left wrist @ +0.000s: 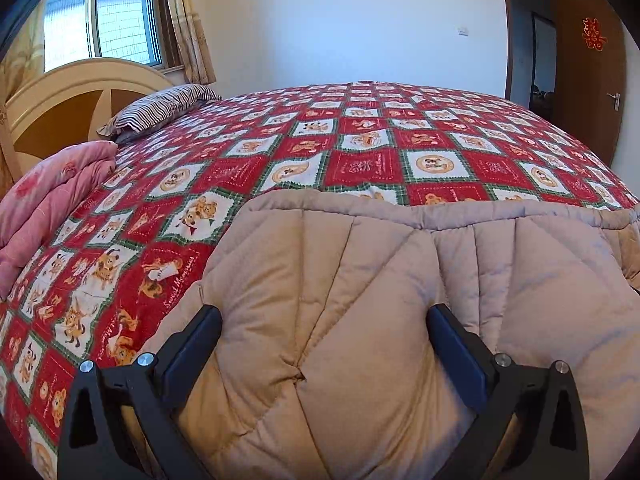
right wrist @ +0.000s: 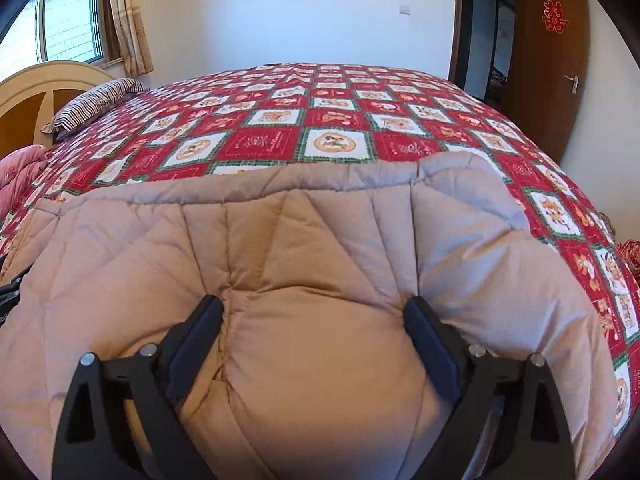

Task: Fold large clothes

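A large beige quilted padded garment [left wrist: 360, 280] lies on the near side of the bed; it also fills the lower part of the right wrist view [right wrist: 280, 264]. My left gripper [left wrist: 324, 316] has its jaws wide apart, with a thick bulge of the beige padding between the two fingers. My right gripper [right wrist: 314, 308] stands the same way, jaws wide, with a puffed fold of the garment bulging between them. The padding presses against the inner faces of the fingers in both views. The garment's near edge is hidden below the grippers.
The bed carries a red and white patchwork cover [left wrist: 360, 140]. A folded pink quilt [left wrist: 52, 196] lies at the left, a striped pillow [left wrist: 160, 106] by the wooden headboard [left wrist: 60, 104]. An open brown door [left wrist: 592, 72] stands at the far right.
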Demonstrator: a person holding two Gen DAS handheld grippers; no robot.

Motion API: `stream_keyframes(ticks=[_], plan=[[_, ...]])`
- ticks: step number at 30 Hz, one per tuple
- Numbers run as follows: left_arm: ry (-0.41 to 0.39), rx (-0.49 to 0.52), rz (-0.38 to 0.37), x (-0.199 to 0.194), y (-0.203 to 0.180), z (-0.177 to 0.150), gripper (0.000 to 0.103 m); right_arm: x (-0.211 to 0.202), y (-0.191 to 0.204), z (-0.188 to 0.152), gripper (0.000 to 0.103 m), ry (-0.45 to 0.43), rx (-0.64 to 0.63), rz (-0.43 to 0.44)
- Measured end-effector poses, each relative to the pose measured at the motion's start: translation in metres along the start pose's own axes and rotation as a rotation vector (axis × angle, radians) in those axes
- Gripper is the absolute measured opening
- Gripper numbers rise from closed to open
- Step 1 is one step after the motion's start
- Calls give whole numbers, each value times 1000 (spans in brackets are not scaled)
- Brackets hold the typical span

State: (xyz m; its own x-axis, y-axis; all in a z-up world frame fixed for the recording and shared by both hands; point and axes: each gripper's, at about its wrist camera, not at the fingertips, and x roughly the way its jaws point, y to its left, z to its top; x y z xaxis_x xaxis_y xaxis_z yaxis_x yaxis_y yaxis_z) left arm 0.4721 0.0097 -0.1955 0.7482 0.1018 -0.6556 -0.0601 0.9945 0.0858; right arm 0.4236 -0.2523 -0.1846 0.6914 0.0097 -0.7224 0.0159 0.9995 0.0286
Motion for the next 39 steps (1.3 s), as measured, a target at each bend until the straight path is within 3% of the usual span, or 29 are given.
stream_keyframes(ticks=[39], plan=[[39, 17, 16, 11, -2, -2, 102, 19, 6, 2, 98, 59, -36, -64]])
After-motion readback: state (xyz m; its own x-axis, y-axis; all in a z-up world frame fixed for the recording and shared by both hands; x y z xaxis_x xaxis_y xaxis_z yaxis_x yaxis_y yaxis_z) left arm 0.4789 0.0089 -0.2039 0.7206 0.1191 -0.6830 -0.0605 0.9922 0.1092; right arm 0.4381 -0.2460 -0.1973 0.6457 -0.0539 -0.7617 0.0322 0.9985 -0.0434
